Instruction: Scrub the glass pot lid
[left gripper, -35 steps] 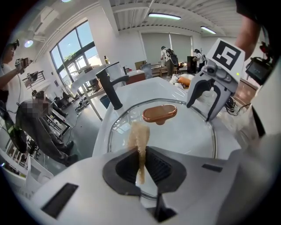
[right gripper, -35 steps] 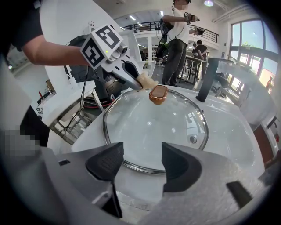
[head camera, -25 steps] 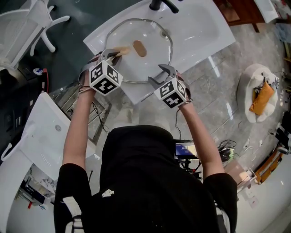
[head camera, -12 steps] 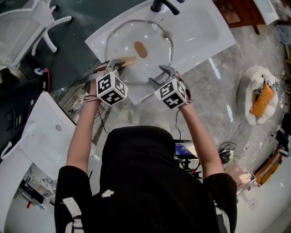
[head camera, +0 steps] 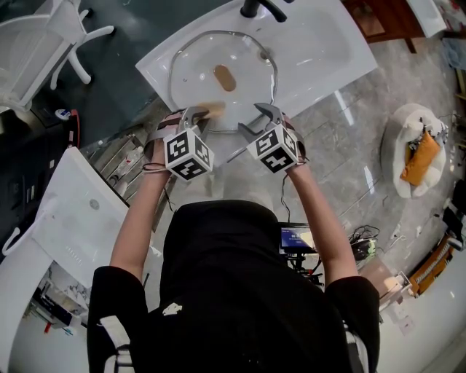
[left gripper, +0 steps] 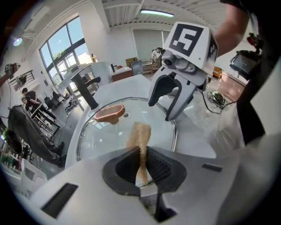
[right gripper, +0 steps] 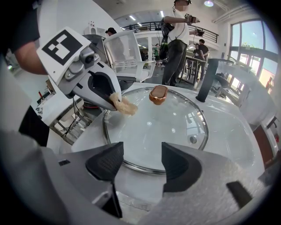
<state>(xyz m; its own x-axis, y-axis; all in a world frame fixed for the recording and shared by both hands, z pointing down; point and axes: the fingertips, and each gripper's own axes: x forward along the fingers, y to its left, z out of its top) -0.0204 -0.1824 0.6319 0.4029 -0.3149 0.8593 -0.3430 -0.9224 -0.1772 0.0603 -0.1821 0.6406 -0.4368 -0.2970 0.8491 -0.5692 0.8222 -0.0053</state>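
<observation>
The round glass pot lid (head camera: 196, 65) lies flat on the white sink basin (head camera: 320, 51), its brown handle (head camera: 224, 78) at the centre. My left gripper (head camera: 195, 112) is at the lid's near-left rim, shut on a tan scrub pad (head camera: 212, 111). From the left gripper's (left gripper: 141, 154) jaws, the scrub pad (left gripper: 139, 134) sticks out over the glass of the lid (left gripper: 99, 138). My right gripper (head camera: 251, 120) hangs open at the near rim. In the right gripper view, the right gripper (right gripper: 142, 156) holds nothing, with the lid (right gripper: 167, 127) and its metal rim just ahead.
A black faucet (head camera: 258, 7) rises at the basin's far side. A white chair (head camera: 44, 36) stands far left, a metal rack (head camera: 124, 160) and a white panel (head camera: 73, 211) lie near left. A white cushion holding an orange item (head camera: 415, 153) sits on the floor at right.
My left gripper has slid the scrub pad rightward and nearer across the lid, from its left edge toward the near rim. The right gripper has stayed put.
</observation>
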